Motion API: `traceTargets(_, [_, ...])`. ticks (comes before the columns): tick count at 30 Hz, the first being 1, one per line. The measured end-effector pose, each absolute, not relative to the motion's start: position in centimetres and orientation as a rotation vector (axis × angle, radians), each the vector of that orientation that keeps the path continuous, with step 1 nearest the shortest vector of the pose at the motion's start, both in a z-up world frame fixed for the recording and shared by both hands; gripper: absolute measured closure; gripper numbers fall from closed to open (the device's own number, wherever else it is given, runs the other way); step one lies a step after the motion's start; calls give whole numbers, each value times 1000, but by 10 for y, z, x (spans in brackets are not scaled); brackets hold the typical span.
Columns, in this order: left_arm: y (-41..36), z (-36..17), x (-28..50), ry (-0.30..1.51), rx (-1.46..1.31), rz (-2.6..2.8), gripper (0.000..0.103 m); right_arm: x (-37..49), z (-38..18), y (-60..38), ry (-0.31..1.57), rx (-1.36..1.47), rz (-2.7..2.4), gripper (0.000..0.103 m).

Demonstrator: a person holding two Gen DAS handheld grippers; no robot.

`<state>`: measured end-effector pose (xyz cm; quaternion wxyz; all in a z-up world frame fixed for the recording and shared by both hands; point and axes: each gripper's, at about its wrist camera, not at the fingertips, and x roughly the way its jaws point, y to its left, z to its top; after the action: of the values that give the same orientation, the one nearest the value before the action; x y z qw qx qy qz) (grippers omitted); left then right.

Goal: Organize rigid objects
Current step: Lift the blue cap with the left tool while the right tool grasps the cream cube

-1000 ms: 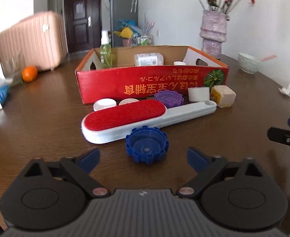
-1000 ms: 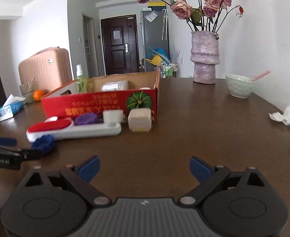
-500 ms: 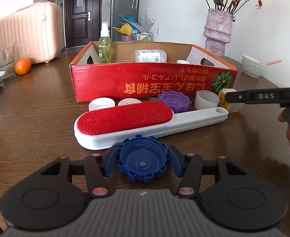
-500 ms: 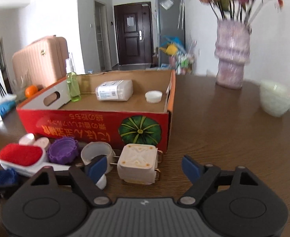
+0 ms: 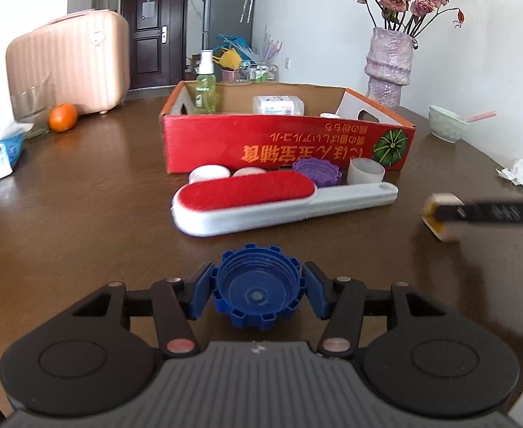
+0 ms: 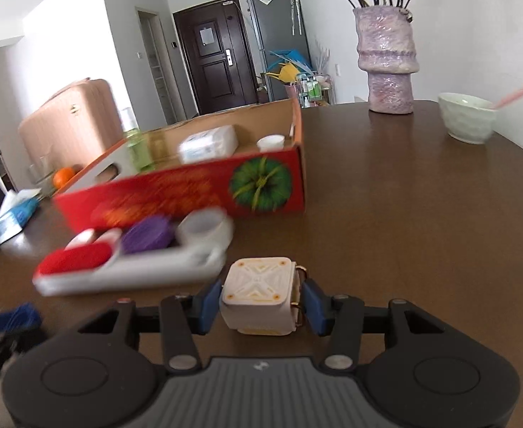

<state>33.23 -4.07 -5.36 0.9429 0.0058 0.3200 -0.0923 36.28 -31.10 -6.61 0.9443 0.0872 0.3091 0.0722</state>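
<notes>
Both my grippers point forward and down at the table (image 5: 83, 221). My left gripper (image 5: 257, 290) is clamped on the blue cap (image 5: 257, 285), its blue pads pressed against the cap's notched rim on either side; the cap sits open side up, with thread rings and a small disc showing inside. My right gripper (image 6: 259, 299) has the cream box (image 6: 261, 294) between its pads and its jaws are closing; the pads look to be touching the box's sides, with a small gold hinge or clasp against the right pad.

In the left view my right gripper is a dark blurred bar at the frame's right edge, the box a smear at its tip, and my hand is cut off there. The right view is blurred on its left half, so the print on the red carton (image 6: 190, 192) is unreadable.

The lint brush (image 5: 261, 203) lies just beyond the blue cap, red pad left, grey handle right. Behind it, against the carton's front wall, sit two white lids, a purple cap (image 5: 316, 171) and a white ring (image 5: 365, 171). Inside the carton stand a green spray bottle (image 5: 206, 89), a white pack and a small white lid
</notes>
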Motion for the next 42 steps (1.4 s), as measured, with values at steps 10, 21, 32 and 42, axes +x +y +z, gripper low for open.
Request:
traceTargets(10, [-26,-52,285,661,-12,-176,48,257,-55,-273,536,26,220,45])
traceTargets(21, [-31,-57,278,656,13,-208,48,301,-71,-278,554,-51,112,34])
traceTargets(32, [-36,-67,287,647,70,-210,48,320,-79,-281,616,-9,140,64])
traceTargets(42, [-35,-53,279,615,60,-241,48,290,-74,-277,590,17,167,65])
